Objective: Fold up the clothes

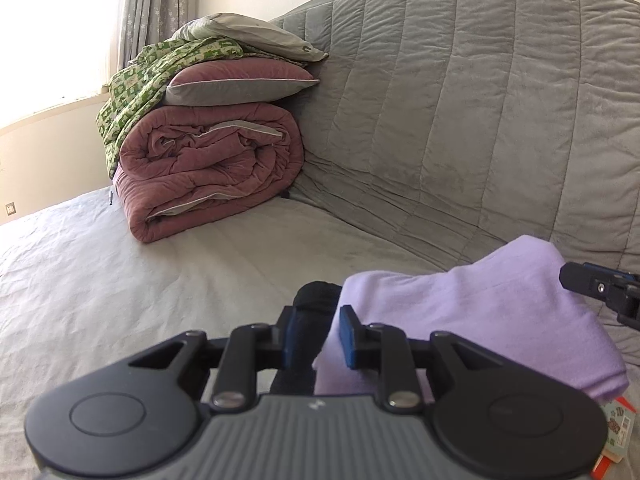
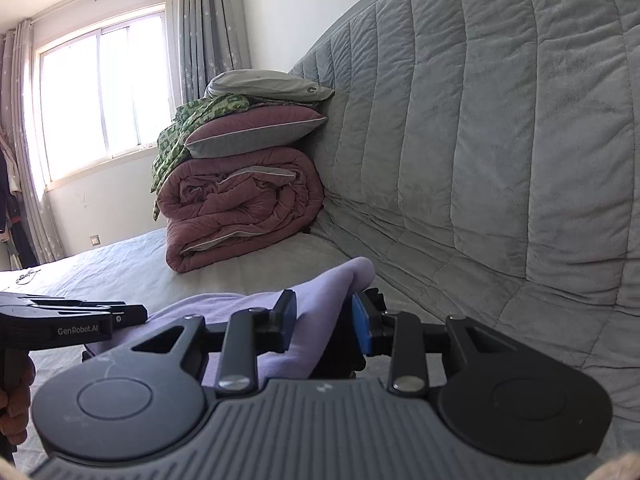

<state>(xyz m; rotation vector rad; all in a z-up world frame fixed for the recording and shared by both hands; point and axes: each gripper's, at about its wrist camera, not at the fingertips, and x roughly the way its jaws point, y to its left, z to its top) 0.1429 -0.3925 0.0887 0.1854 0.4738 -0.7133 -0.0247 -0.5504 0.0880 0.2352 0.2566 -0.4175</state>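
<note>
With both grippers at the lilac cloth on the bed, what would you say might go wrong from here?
1. The left gripper has dark fabric between its jaws beside the soft lilac fleece garment; it might catch the wrong layer.
2. The right gripper straddles only a raised fold, which may slip free.

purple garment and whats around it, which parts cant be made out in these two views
- Purple garment: its near lower part is hidden in both views by the gripper bodies; what kind of garment it is cannot be told.
- Dark item between the left gripper fingers: mostly covered by the purple cloth and the gripper.
- Colourful tag, left view: cut off by the edge, print too small.
- Right gripper: cloth covers its pads' contact.
</note>
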